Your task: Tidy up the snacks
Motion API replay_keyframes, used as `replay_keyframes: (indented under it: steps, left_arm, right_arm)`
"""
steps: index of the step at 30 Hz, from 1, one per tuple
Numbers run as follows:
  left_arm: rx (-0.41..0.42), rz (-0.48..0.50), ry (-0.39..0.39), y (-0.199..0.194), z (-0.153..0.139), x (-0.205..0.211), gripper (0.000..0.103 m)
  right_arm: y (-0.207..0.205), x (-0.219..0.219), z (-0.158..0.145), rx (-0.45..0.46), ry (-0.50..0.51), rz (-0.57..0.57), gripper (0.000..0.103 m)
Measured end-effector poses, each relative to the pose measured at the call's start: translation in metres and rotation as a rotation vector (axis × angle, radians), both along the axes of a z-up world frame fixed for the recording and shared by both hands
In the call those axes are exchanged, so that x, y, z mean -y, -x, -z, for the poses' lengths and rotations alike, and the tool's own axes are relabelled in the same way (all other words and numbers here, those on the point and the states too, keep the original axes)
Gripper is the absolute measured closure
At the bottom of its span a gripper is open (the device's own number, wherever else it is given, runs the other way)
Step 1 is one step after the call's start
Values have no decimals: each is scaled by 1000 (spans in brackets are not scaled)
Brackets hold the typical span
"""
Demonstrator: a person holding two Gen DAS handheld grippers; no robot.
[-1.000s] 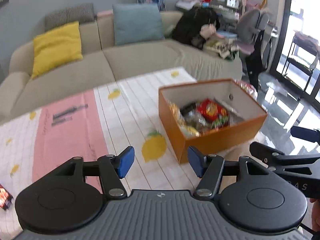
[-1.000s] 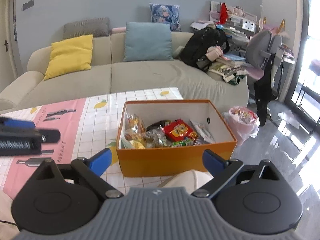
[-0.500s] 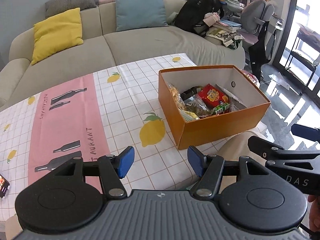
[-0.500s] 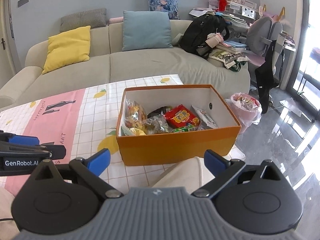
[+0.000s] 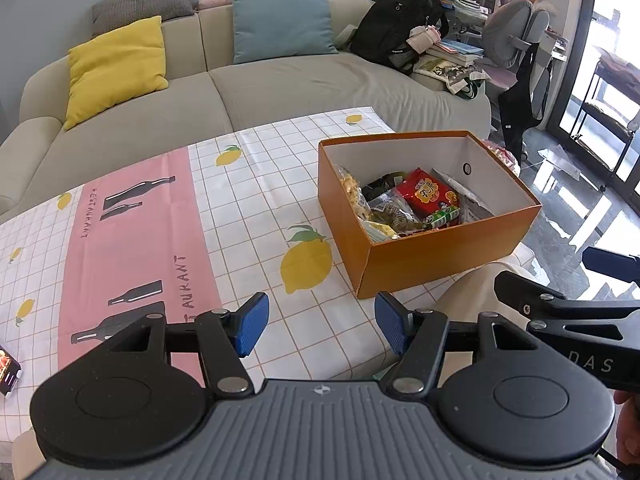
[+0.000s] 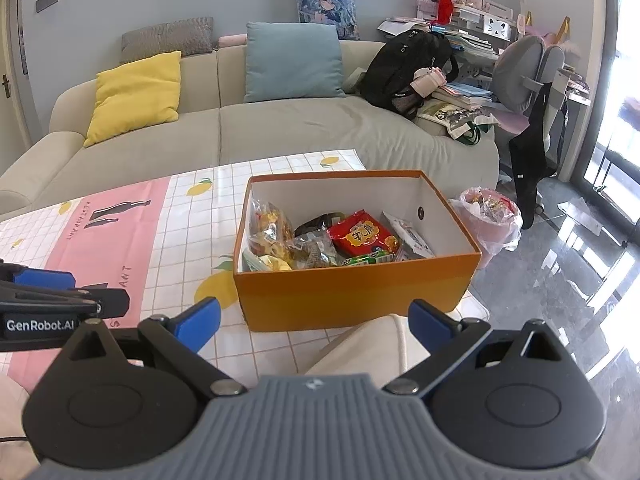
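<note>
An orange cardboard box (image 5: 448, 256) (image 6: 352, 296) stands at the right end of the table, open at the top. Inside lie several snack packets, among them a red packet (image 5: 426, 192) (image 6: 362, 236) and a yellow one (image 6: 270, 232). My left gripper (image 5: 316, 326) hangs open over the tablecloth, short of the box and to its left, with nothing between its blue pads. My right gripper (image 6: 314, 320) is open too, empty, just in front of the box's near wall. Each gripper shows at the edge of the other's view.
A checked tablecloth (image 5: 240, 208) with lemons and a pink band covers the table. A person's knee in pale cloth (image 6: 368, 344) sits below the near edge. A phone (image 5: 8, 370) lies at the far left. Behind stand a sofa (image 6: 280, 128), a pink bin (image 6: 492, 220) and a cluttered desk.
Both views have tipped slightly downward, so the box and table sit lower and nearer in frame. The jaws of both grippers stand as wide as before.
</note>
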State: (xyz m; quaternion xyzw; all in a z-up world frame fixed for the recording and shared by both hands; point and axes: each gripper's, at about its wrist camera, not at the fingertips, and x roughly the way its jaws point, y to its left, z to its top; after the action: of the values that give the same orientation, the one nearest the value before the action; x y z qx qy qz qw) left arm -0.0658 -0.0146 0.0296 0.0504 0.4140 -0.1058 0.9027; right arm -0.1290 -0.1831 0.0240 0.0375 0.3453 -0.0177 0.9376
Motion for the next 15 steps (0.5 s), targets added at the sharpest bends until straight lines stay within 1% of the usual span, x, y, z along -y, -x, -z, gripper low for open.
replay_keyframes:
  steps: [15]
  left_arm:
    - [-4, -6, 8, 1, -2, -1, 31]
  right_arm:
    - [-2, -2, 0, -9, 6, 1, 5]
